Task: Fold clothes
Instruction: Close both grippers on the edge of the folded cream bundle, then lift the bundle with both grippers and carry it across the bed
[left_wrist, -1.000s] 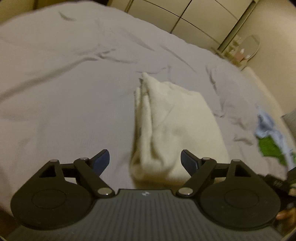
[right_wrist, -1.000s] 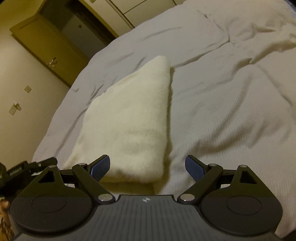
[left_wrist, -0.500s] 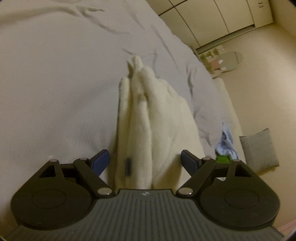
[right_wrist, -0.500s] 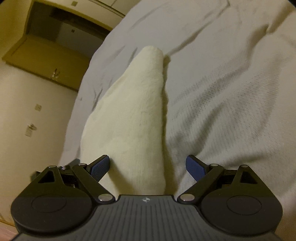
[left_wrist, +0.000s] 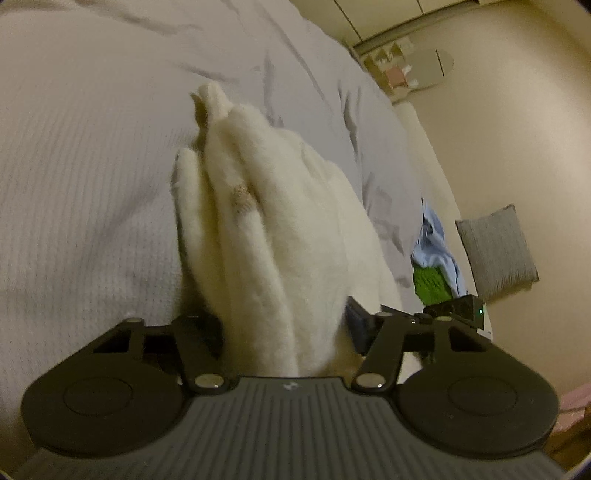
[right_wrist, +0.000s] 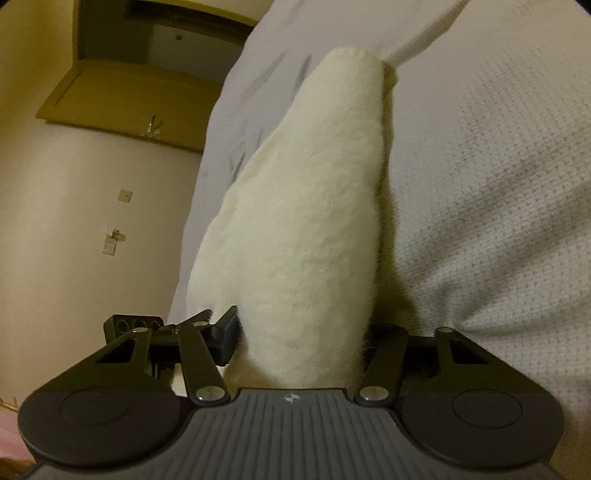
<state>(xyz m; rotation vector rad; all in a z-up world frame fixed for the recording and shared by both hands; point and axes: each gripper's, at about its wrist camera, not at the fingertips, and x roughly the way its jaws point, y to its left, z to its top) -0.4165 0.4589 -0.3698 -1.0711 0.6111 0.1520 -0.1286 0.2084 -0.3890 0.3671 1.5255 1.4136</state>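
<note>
A folded cream fleece garment (left_wrist: 280, 221) lies on the grey bedspread (left_wrist: 92, 147). My left gripper (left_wrist: 284, 325) has closed in on the garment's near end, its layered edges between the two fingers; the left finger is mostly hidden by the fabric. In the right wrist view the same garment (right_wrist: 306, 206) stretches away from my right gripper (right_wrist: 301, 332), which grips its other near end, the fabric bulging up between the fingers. The other gripper (right_wrist: 136, 325) shows at the garment's left.
A blue and green pile of clothes (left_wrist: 436, 258) lies at the bed's right edge, with a grey cushion (left_wrist: 495, 254) on the floor beyond. A round mirror and shelf (left_wrist: 417, 70) stand far right. A wooden door (right_wrist: 122, 96) is left of the bed.
Both grippers have moved down and forward onto the garment's near ends and their fingers have closed from wide open onto the fabric.
</note>
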